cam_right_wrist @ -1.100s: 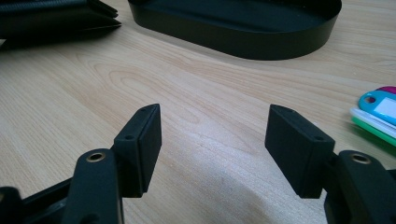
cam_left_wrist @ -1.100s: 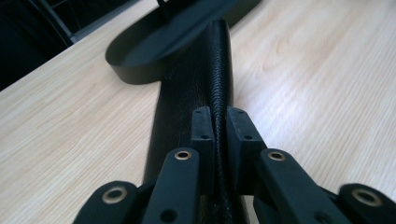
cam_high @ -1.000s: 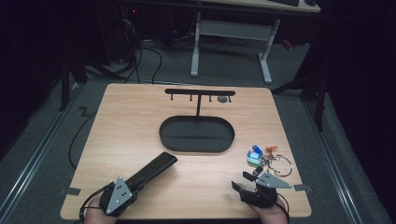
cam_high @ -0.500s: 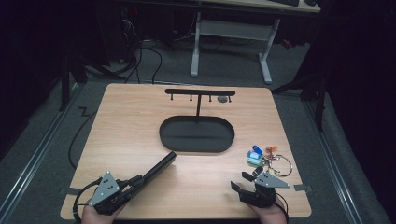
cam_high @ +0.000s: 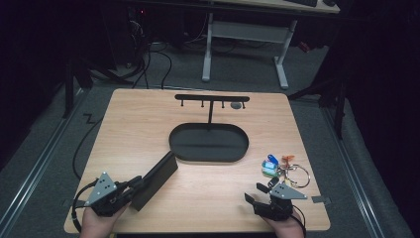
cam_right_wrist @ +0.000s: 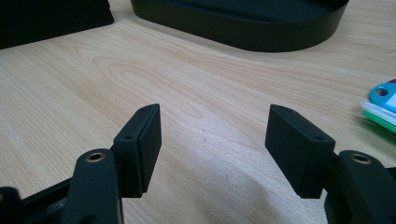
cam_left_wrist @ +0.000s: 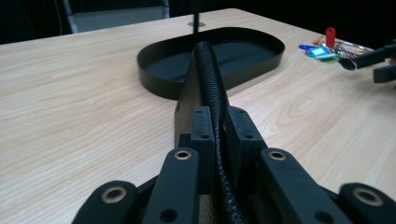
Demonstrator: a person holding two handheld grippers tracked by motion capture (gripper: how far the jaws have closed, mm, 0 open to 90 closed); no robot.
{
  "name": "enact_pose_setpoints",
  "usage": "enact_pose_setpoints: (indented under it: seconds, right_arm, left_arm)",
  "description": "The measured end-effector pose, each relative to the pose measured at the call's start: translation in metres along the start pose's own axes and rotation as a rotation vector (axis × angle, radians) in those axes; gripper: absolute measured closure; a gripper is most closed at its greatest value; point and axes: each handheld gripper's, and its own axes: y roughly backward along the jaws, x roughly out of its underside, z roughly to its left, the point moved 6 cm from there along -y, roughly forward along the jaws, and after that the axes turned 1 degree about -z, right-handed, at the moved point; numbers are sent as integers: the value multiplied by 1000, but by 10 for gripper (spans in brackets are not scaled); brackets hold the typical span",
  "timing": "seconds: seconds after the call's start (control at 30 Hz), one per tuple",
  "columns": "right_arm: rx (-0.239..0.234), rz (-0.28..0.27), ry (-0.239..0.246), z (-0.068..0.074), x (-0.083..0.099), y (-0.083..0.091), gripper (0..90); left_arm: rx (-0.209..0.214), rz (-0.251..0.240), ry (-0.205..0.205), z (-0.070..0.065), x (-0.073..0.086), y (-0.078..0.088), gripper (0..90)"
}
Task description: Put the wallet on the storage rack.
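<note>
My left gripper (cam_high: 136, 186) is at the table's front left, shut on a flat black case (cam_high: 156, 178). The case points toward the oval black tray (cam_high: 208, 157). In the left gripper view the case (cam_left_wrist: 208, 70) stands edge-on between the pads of the left gripper (cam_left_wrist: 219, 123), its far end close to the tray's rim (cam_left_wrist: 159, 84). At the front right my right gripper (cam_high: 253, 193) rests low over the wood, open with nothing between its fingers (cam_right_wrist: 215, 140). A bunch of keys with coloured tags (cam_high: 282, 166) lies just beyond it.
A black T-shaped stand with small hooks (cam_high: 210, 97) rises behind the tray. The table's edges are near both hands. Bare wood lies between the grippers. The key tags (cam_right_wrist: 383, 105) lie to the right of the right gripper.
My left gripper has shifted to the left with the black case, and the case has turned so more of its side faces the camera. The right gripper has kept still.
</note>
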Motion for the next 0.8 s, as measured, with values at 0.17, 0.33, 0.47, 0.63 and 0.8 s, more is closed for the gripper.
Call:
enact_pose_setpoints:
  seconds: [0.17, 0.33, 0.47, 0.63, 0.8]
  right_arm:
    - [0, 1, 3, 1, 0, -1, 366]
    - [2, 3, 3, 1, 0, -1, 365]
    - [2, 2, 3, 1, 0, -1, 366]
    - [-1, 2, 2, 1, 0, -1, 366]
    - [-1, 0, 3, 1, 0, -1, 365]
  left_arm:
    - [5, -10, 20, 5, 2, 0, 811]
    - [8, -20, 20, 5, 3, 1, 775]
    - [29, 10, 14, 3, 7, -1, 650]
    - [24, 41, -17, -1, 10, -3, 564]
    - [-7, 73, -52, -4, 11, -3, 598]
